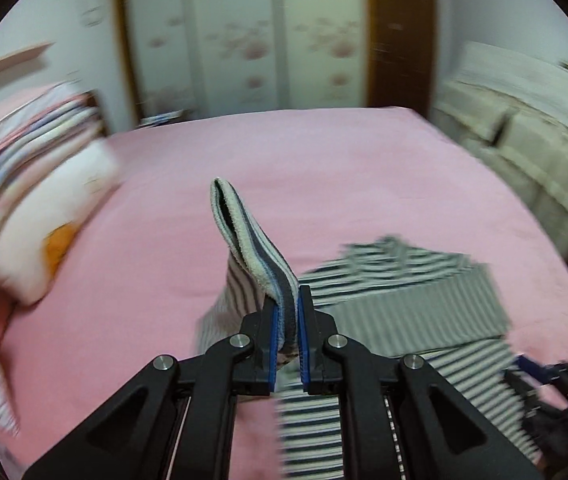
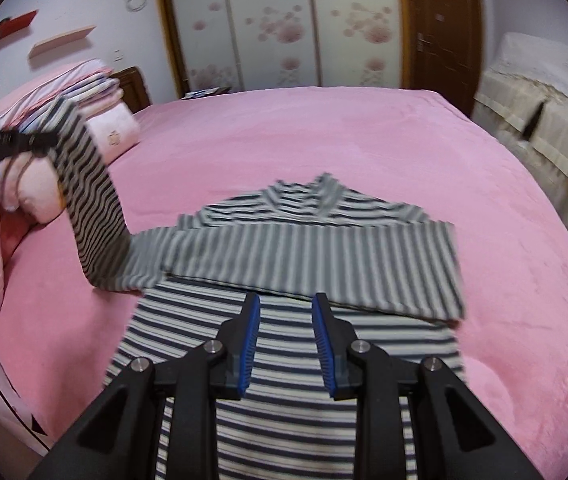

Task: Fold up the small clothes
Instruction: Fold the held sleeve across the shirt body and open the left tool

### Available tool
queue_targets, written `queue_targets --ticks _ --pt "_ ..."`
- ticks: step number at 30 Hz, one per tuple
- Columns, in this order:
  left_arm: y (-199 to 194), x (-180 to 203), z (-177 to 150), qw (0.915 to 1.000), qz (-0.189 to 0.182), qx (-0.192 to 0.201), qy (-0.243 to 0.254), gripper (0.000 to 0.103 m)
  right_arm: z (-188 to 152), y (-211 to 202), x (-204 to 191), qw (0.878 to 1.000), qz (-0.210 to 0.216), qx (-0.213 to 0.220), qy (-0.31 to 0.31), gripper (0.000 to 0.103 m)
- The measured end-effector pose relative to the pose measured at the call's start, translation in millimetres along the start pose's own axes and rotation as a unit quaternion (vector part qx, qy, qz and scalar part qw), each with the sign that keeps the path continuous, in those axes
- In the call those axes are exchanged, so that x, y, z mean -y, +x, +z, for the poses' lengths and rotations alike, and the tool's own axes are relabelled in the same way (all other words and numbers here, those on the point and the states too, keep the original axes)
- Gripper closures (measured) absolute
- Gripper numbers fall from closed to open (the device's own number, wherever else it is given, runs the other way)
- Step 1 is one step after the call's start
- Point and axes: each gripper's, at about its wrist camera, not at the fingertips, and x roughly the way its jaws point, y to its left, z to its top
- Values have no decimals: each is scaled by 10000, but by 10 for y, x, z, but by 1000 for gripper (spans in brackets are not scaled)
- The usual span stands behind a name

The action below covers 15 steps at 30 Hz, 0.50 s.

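The striped shirt (image 2: pixel 308 248) lay mid-bed on the pink bedspread (image 2: pixel 324 140), one sleeve (image 2: pixel 88 196) lifted toward the bed's left edge, the other folded across.

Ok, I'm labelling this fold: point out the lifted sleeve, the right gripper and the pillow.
lifted sleeve (image 2: pixel 92 208): right wrist view, mid-length of the raised striped sleeve.
right gripper (image 2: pixel 286 342): right wrist view, midway between its open blue pads.
pillow (image 2: pixel 118 134): right wrist view, its pale front face.
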Motion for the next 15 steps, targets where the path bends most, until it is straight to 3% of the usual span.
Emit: queue_targets --ticks 3,5,6,7,11,15 --pt "269 657 49 9978 -488 -176 421 90 -105 -30 342 9996 -150 -53 233 76" --pt "480 1023 16 9939 -803 -434 624 76 -173 -18 544 9989 -257 -128 370 76" --pt "608 1195 -29 9924 -834 -600 671 63 -213 -3 664 9983 -320 -182 451 76" --pt "669 1256 -55 9918 -869 -655 668 58 -236 6 734 9979 -361 -214 500 76" --pt "889 1386 -215 9893 -984 -899 590 58 -325 48 1011 9959 -511 -308 677 76" --pt "980 1034 -418 9915 -780 -971 372 58 -369 124 1145 9948 -528 -385 784 76"
